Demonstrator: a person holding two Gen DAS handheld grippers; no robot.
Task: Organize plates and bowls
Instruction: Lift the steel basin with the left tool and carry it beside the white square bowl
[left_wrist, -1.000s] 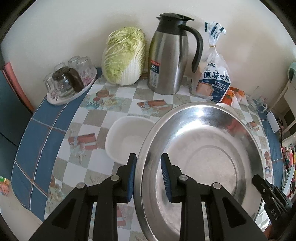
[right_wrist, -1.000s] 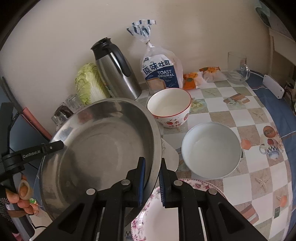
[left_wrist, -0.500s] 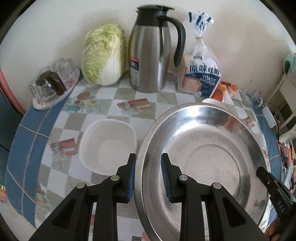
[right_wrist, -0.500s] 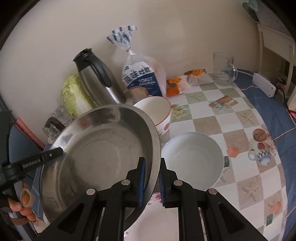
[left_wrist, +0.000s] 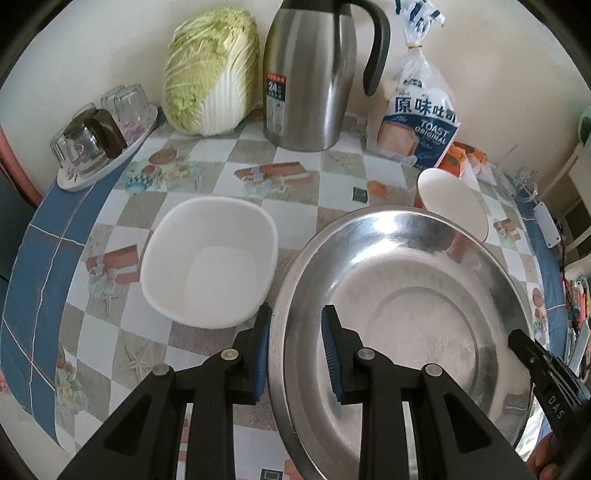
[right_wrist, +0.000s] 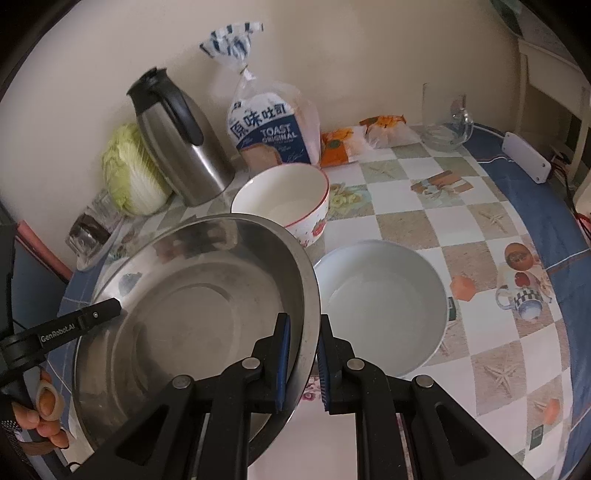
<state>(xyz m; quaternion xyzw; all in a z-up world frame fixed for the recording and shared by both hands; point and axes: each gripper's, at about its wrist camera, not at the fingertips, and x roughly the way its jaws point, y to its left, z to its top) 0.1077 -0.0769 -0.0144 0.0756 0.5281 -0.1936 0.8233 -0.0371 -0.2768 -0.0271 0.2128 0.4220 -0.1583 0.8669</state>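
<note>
left gripper (left_wrist: 295, 347): clamps basin (left_wrist: 424, 295) rim
right gripper (right_wrist: 303, 360): clamps far rim
risk: tilted basin slips — hits bowl (right_wrist: 384, 306) beside right gripper

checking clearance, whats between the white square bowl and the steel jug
Nothing: bare checked tablecloth lies between the white square bowl and the tall steel jug, as the left wrist view shows.

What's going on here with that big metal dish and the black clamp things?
A person is holding a large steel basin with two hand-held grippers, one clamped on each side of its rim: the left gripper and the right gripper. The basin hangs over a checkered table between a white square bowl, a round white bowl and a red-rimmed bowl.
</note>
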